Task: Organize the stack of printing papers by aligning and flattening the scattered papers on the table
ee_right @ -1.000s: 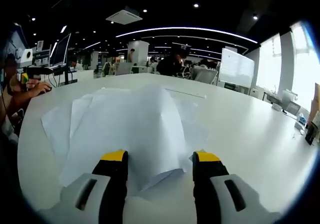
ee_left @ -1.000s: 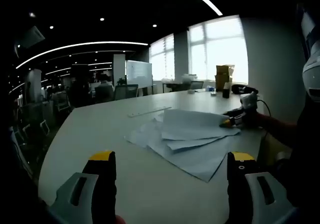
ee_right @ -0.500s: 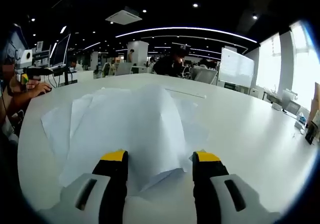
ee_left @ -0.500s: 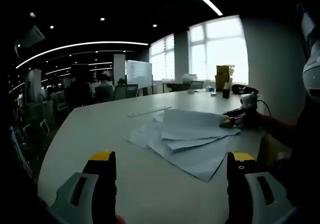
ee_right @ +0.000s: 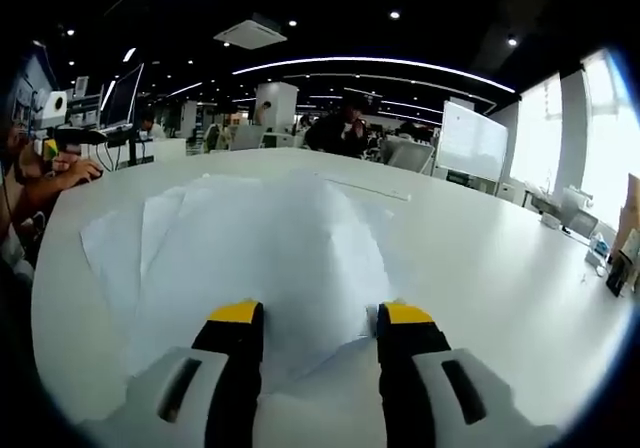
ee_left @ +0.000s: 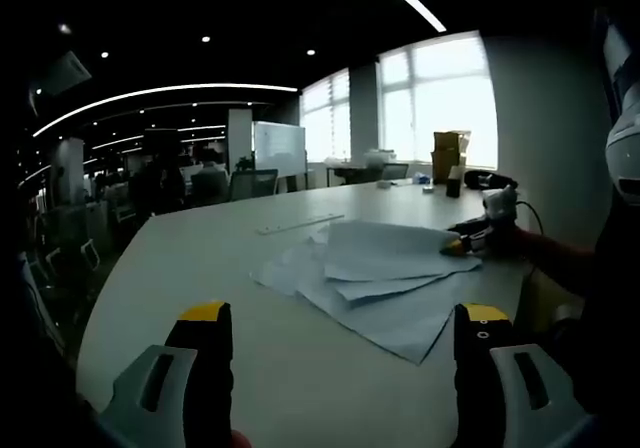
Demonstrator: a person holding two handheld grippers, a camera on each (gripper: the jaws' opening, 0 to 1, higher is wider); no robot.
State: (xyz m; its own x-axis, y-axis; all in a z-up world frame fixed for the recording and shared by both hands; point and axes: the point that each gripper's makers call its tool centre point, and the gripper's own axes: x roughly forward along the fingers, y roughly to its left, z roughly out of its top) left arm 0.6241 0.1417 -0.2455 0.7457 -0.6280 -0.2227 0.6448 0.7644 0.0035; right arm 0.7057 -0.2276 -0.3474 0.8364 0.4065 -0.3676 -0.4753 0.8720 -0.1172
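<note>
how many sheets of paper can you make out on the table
About 4 sheets on the white table: one raised at the right gripper, one beneath it, two fanned lower. More may be hidden in the overlap.

No readable text, label, brand, number or sign appears in either view; the scattered papers (ee_right: 262, 258) on the table (ee_right: 480, 268) look blank; the whiteboard (ee_left: 278, 148) in the background carries no writing that can be made out; the cardboard box (ee_left: 449, 154) by the window is too small and blurred to show any print; the yellow-tipped jaws bear no markings.
</note>
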